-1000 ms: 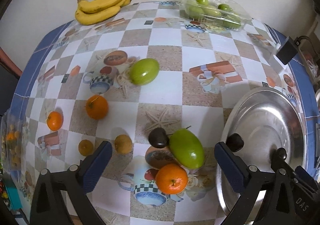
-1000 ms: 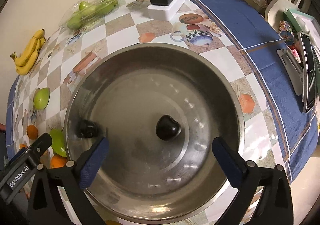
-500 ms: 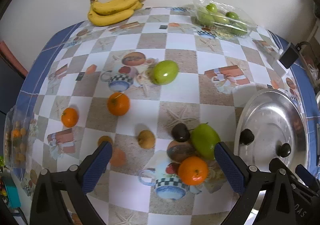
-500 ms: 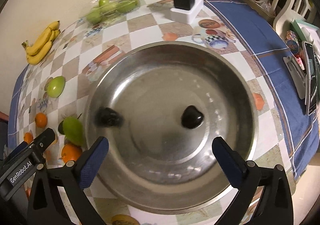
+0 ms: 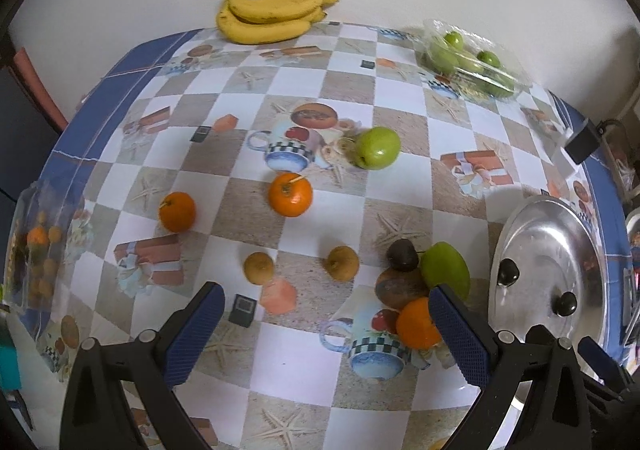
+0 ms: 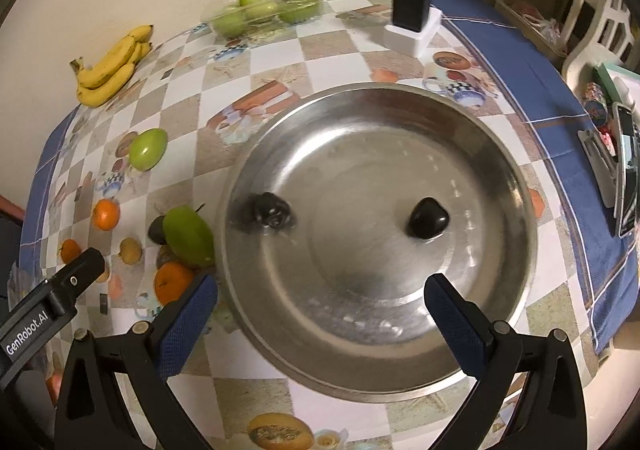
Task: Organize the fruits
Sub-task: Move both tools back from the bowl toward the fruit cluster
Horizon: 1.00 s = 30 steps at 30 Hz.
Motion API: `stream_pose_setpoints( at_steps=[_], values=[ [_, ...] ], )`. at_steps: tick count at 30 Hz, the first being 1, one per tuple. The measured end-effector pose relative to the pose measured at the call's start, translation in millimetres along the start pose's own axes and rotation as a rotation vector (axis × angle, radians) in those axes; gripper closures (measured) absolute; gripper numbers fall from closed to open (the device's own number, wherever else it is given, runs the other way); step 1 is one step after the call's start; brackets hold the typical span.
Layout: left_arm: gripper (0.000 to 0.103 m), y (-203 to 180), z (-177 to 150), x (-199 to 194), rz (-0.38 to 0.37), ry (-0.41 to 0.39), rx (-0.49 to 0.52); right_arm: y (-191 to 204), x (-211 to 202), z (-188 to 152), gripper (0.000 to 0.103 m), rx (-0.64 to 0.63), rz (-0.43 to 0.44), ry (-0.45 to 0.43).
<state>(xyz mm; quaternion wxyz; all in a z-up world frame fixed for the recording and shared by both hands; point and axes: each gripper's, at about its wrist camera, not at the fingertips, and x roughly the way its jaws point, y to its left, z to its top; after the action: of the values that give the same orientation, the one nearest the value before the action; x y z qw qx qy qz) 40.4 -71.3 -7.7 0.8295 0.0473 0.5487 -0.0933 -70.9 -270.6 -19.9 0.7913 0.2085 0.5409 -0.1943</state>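
Both hand-held grippers hover spread and empty.
Left hand-held gripper [image 5: 326, 324] over bench [image 5: 400, 98] fruit; right hand-held gripper [image 6: 320, 314] above steel bowl [image 6: 516, 218].

The bowl [image 6: 380, 362] was shiny scuffed metal. The tablecloth [image 5: 400, 58] looked smooth, slightly glossy. A clear crinkled plastic box [image 5: 516, 74] held green fruit. The gripper pads [image 6: 188, 326] looked textured blue rubber.
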Motion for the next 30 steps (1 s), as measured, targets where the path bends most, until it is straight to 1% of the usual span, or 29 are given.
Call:
stream_pose_setpoints(
  at_steps=[4, 6, 9, 12, 15, 20, 23, 28, 30],
  values=[
    [0.000, 13.8, 2.1, -4.4, 0.000, -0.018, -0.035, 14.2, 0.6, -1.3, 0.000, -0.037, 0.060, 0.007],
    [0.000, 22.8, 3.4, -8.1, -0.006, -0.039, -0.056, 24.3, -0.3, -1.7, 0.000, -0.062, 0.099, 0.004],
    [0.000, 35.7, 7.1, -11.6, 0.007, -0.070, -0.090, 41.2, -3.2, -2.3, 0.000, -0.109, 0.157, -0.008],
    [0.000, 45.4, 9.3, -14.1, 0.009, -0.094, -0.112, 56.7, -3.4, -3.1, 0.000, -0.150, 0.195, -0.013],
    [0.000, 52.9, 10.6, -14.1, 0.005, -0.096, -0.122, 66.2, -4.2, -1.8, 0.000, -0.160, 0.214, -0.028],
    [0.000, 56.3, 12.5, -14.0, 0.035, -0.107, -0.114, 71.5, 2.7, -3.2, 0.000, -0.154, 0.221, -0.007],
    [0.000, 53.4, 13.0, -14.9, 0.025, -0.122, -0.097, 71.6, 5.1, -3.6, 0.000, -0.156, 0.215, -0.002],
    [0.000, 50.3, 14.4, -12.0, -0.016, -0.105, -0.084, 73.5, 10.9, -4.1, 0.000, -0.155, 0.231, 0.026],
    [0.000, 49.4, 15.6, -11.9, -0.018, -0.109, -0.083, 76.6, 12.5, -3.7, 0.000, -0.169, 0.221, 0.032]
  ],
)
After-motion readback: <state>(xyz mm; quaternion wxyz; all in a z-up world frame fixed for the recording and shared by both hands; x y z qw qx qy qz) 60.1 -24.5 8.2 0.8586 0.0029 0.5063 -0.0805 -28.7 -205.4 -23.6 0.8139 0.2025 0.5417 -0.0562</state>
